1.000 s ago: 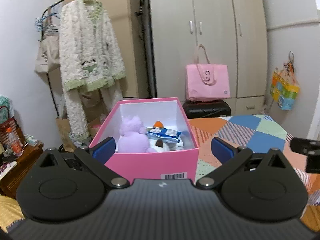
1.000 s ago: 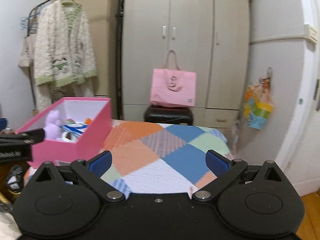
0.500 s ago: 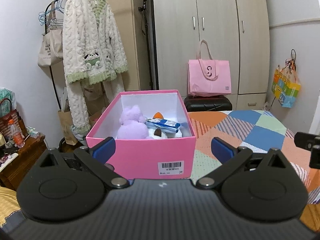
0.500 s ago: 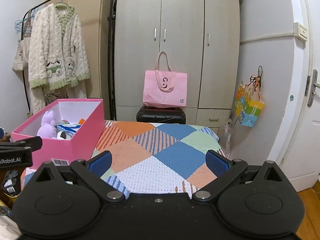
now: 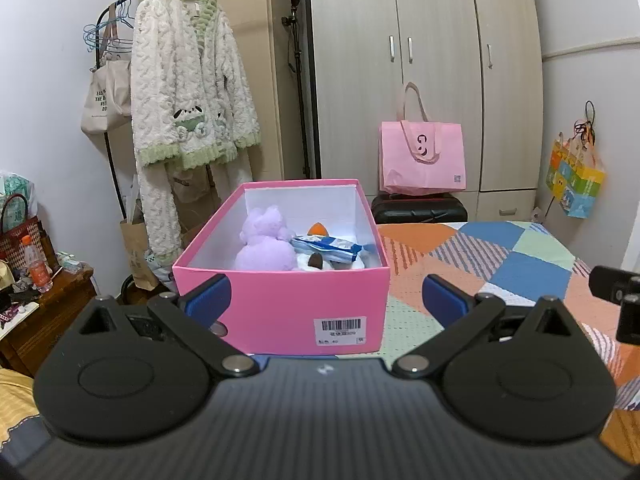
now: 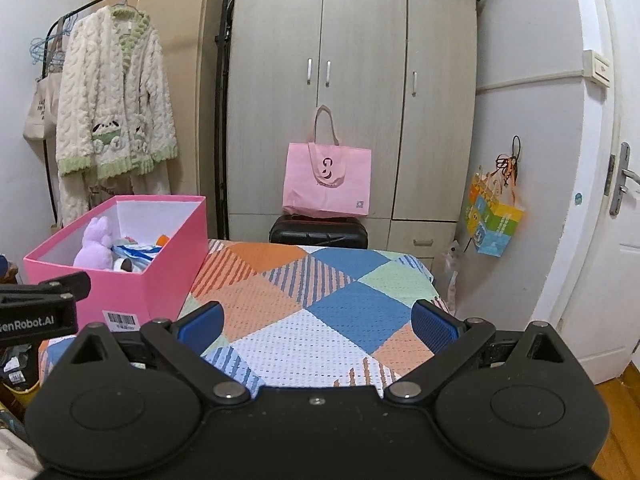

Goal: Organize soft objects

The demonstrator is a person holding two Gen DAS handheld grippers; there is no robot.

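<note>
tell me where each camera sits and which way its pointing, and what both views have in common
Left wrist: on the left gripper, facing the pink box on the quilt; its own open fingers show, and the other gripper's edge at right.
Right wrist: on the right gripper, facing across the quilt toward the wardrobe; its open fingers show, with the left gripper's edge at left.
Shared: pink box, purple plush, pink bag, hanging robe.

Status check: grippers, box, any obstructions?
Left gripper open, empty. Right gripper open, empty. Pink cardboard box on patchwork bedspread, purple plush toy inside. Nothing in the way.
</note>
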